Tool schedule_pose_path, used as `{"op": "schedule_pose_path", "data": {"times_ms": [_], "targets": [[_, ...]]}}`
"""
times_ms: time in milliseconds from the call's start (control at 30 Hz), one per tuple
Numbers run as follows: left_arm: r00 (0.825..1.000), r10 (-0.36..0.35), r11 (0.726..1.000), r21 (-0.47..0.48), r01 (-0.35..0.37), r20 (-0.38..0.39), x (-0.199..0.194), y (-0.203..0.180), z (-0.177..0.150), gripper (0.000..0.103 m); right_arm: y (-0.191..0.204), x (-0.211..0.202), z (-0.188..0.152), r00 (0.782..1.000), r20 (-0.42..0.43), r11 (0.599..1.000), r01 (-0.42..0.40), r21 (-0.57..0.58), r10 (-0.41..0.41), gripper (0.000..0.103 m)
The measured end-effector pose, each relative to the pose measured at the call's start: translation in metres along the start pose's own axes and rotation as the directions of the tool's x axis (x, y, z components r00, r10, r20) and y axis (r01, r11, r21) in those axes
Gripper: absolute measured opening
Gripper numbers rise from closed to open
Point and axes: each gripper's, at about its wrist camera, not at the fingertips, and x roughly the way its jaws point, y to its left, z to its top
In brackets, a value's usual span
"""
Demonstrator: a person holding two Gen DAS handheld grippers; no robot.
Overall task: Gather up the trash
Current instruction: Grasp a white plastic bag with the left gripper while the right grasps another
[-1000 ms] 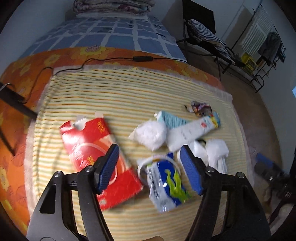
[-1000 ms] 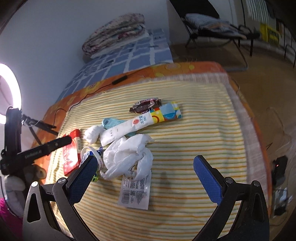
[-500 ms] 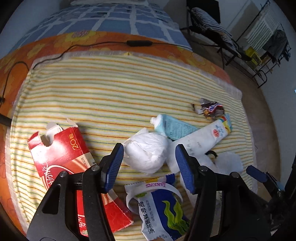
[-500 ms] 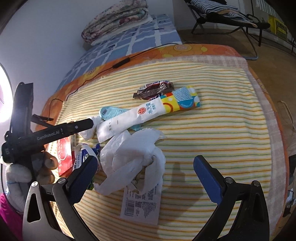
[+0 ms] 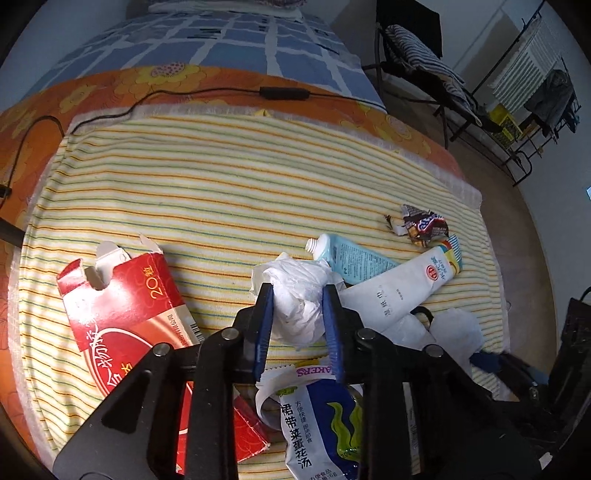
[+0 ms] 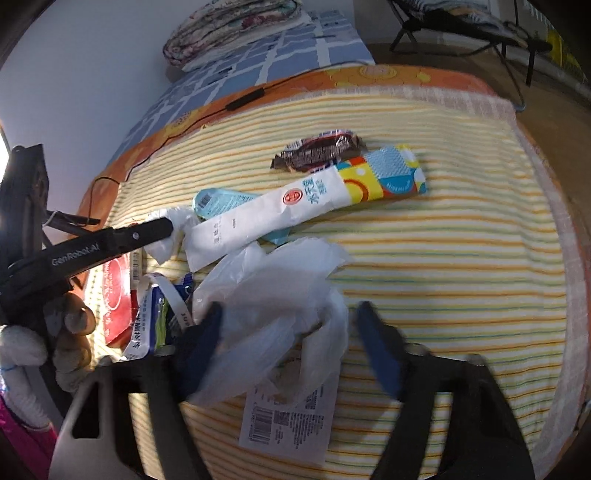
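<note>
L gripper (image 5: 298,308) clamps a crumpled white tissue wad (image 5: 295,295) just beside the teal tube (image 5: 347,254); R gripper (image 6: 291,343) (blurry) gapes wide around a translucent plastic bag (image 6: 273,295).

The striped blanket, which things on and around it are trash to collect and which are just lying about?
Trash to collect:
crumpled tissue, pinched in the left gripper
red carton
blue soup packet
teal tube
long white wrapper
candy wrapper
plastic bag, between the right gripper fingers
printed label

Just lying about:
black cable
folded quilt
folding chair
</note>
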Motion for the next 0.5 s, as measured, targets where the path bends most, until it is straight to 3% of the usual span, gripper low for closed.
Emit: {"op": "schedule_pose_path", "data": {"times_ms": [133,500], "targets": [[1.0,-0.001,1.0,0.005,0.0,0.021,-0.01,-0.001,0.0,0.025,-0.005,-0.006,-0.001,0.999,0.014,0.999,-0.033,0.015,0.033,0.057],[0.997,-0.013,0.999,0.043,0.01,0.071,-0.053,-0.013,-0.007,0.025,0.001,-0.057,-0.007,0.992,0.126,0.999,-0.023,-0.027,0.026,0.054]]}}
